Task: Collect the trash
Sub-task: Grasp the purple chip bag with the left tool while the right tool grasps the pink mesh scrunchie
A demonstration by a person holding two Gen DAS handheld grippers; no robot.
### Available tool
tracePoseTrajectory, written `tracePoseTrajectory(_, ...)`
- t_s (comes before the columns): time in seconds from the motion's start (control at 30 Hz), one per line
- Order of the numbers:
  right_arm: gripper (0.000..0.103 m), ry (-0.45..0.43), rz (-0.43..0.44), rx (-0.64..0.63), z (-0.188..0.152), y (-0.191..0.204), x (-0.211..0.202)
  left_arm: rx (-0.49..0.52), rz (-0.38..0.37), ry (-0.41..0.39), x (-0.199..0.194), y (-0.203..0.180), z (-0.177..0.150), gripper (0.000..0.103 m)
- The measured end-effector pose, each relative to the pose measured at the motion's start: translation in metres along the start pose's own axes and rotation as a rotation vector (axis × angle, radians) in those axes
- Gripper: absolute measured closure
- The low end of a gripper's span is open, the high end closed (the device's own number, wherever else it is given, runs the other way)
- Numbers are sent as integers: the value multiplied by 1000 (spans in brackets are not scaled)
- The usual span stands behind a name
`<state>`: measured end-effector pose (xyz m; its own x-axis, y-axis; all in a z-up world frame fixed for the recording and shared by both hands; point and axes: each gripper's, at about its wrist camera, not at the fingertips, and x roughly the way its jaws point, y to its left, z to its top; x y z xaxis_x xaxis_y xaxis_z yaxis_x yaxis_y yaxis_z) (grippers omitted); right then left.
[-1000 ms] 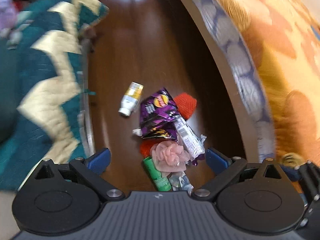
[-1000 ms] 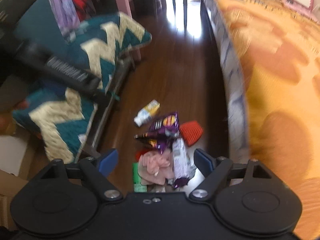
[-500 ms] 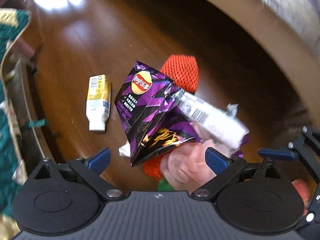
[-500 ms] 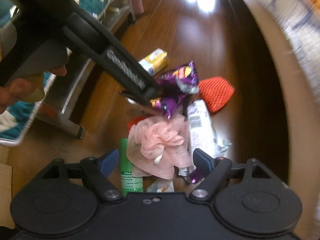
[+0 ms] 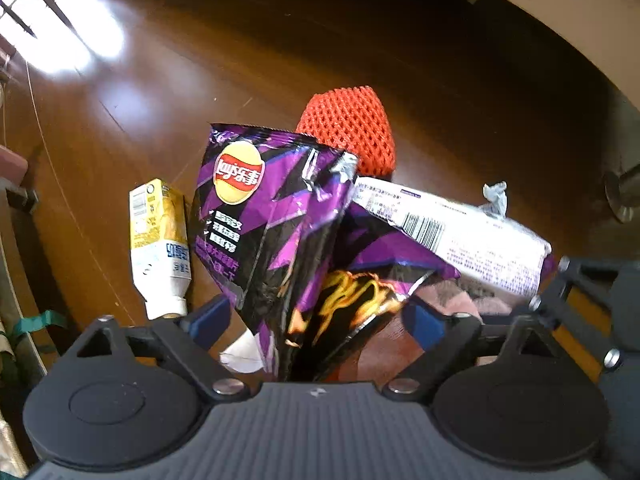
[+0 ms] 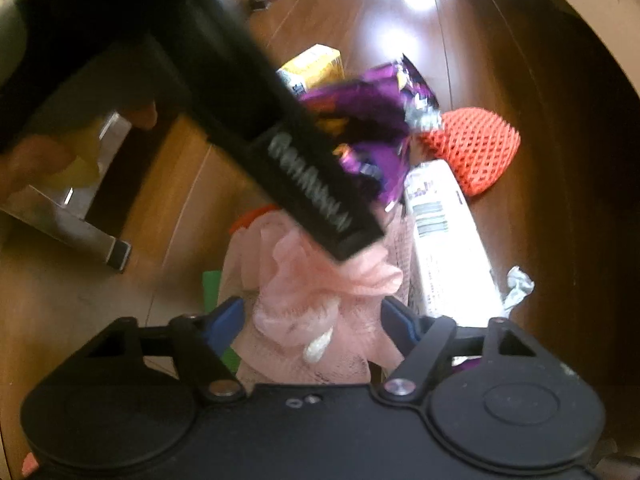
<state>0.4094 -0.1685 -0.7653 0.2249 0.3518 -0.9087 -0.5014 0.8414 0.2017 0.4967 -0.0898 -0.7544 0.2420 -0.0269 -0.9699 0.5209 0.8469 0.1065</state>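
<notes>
Nothing was collected yet: the whole litter pile lay on the floor (image 5: 360,40). The left gripper (image 5: 316,316), just narrowing, straddled the purple chip bag (image 5: 260,220) unclenched; the right gripper (image 6: 312,320), likewise narrowing, bracketed the pink mesh pouf (image 6: 316,300) without pinching.

You can read the red-and-yellow Lay's logo with "乐事" on the crumpled purple foil chip bag (image 5: 256,216); at its three o'clock, the white plastic wrapper (image 5: 452,236) bears a barcode.
</notes>
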Motion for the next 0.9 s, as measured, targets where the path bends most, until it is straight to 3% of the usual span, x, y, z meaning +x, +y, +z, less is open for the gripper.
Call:
tracePoseTrajectory(0.07, 43, 2, -4, 7, -1, -1, 4, -33, -9, 24, 6, 3, 2, 53)
tracePoseTrajectory(0.13, 51, -3, -7, 19, -3, -2, 4, -75, -28, 38, 9, 7, 3, 58)
tracePoseTrajectory(0.37, 78, -27, -27, 49, -3, -2, -12, -211, -31, -25, -25, 23, 11, 82)
tracePoseTrajectory(0.47, 89, -38, -34, 65, 1, -3, -26, -295, -45, -42, -43, 37, 17, 87)
tracePoseTrajectory(0.7, 94, -85, -5, 125, 17, 1, -84, -419, -54, -58, -94, 65, 31, 88)
tracePoseTrajectory(0.9, 95, -88, 1, 167, 35, 2, -143, -502, -82, -71, -162, 82, 34, 88)
